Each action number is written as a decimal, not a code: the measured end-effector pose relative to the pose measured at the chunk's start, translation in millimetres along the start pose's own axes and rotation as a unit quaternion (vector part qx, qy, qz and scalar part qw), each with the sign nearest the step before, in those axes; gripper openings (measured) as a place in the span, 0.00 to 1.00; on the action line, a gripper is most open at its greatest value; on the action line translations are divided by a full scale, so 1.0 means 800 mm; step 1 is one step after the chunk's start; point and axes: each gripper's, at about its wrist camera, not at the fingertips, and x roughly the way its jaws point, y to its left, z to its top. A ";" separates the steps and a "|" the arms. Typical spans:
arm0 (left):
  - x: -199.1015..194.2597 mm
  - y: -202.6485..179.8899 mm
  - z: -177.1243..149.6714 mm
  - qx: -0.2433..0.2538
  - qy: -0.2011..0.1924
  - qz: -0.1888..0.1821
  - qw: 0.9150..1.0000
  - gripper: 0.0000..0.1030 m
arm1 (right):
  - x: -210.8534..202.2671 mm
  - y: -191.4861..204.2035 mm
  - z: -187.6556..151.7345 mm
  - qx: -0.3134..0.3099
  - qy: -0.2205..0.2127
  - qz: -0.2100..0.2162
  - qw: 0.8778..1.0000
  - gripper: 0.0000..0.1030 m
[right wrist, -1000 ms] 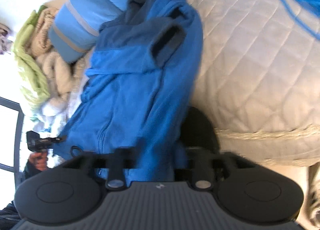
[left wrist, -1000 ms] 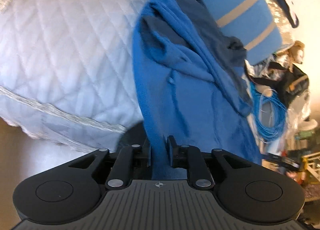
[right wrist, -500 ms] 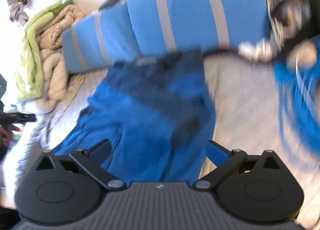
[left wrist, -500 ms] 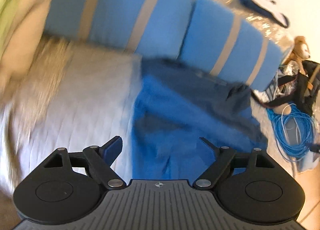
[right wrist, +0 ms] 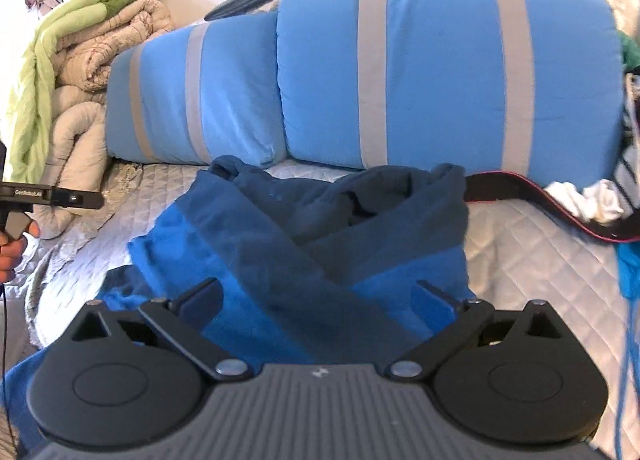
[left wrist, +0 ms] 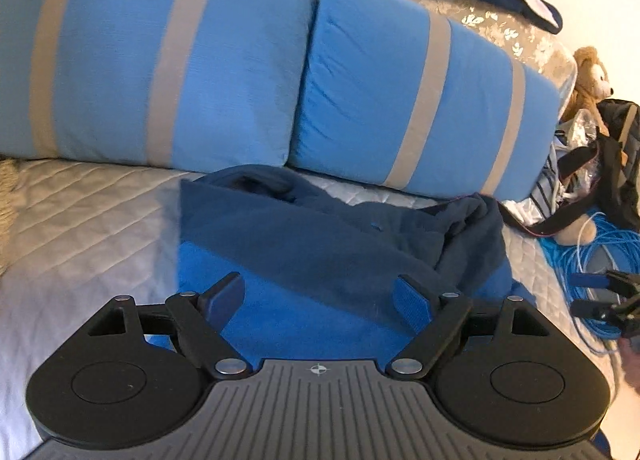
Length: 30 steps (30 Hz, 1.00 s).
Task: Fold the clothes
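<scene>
A two-tone blue fleece jacket [left wrist: 312,260] lies on the quilted bed cover [left wrist: 80,228], its navy upper part toward the pillows. In the right wrist view the jacket [right wrist: 304,244] shows its sleeves crossed over its front. My left gripper [left wrist: 318,288] hovers over the bright blue part, open, with nothing between its fingers. My right gripper [right wrist: 318,288] hangs above the jacket's near end, wide open and holding nothing. The left gripper [right wrist: 52,196] also shows at the left edge of the right wrist view, in a hand [right wrist: 12,252].
Two blue pillows with grey stripes [left wrist: 240,60] stand behind the jacket. Rolled blankets [right wrist: 72,92] pile up at the left. A black strap [right wrist: 520,188], a coil of blue cable [left wrist: 600,256], a black bag [left wrist: 616,148] and a plush toy [left wrist: 592,76] lie to the right.
Both grippers let go of the jacket and opened. They rolled back level and pulled away, so the jacket now lies flat on the bed in front of the pillows.
</scene>
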 end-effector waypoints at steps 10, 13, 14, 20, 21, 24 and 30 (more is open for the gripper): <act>0.135 0.037 0.054 -0.068 -0.008 -0.044 0.997 0.79 | 0.128 -0.035 0.040 0.075 -0.021 0.064 0.995 1.00; 0.169 0.051 0.063 -0.097 -0.006 -0.080 0.992 0.79 | 0.169 -0.048 0.051 0.095 -0.028 0.079 0.992 1.00; 0.181 0.056 0.065 -0.103 0.003 -0.083 0.991 0.79 | 0.182 -0.052 0.053 0.111 -0.025 0.081 0.990 1.00; 0.228 0.083 0.066 -0.152 0.028 -0.128 0.980 0.79 | 0.239 -0.064 0.057 0.156 -0.009 0.094 0.983 1.00; 0.230 0.086 0.066 -0.158 0.022 -0.143 0.977 0.79 | 0.245 -0.064 0.057 0.156 -0.007 0.098 0.983 1.00; 0.237 0.090 0.064 -0.172 0.013 -0.193 0.966 0.79 | 0.255 -0.068 0.054 0.174 -0.007 0.116 0.978 1.00; 0.266 0.082 0.055 -0.135 0.095 -0.158 0.974 0.74 | 0.275 -0.072 0.046 0.184 0.029 0.102 0.977 0.88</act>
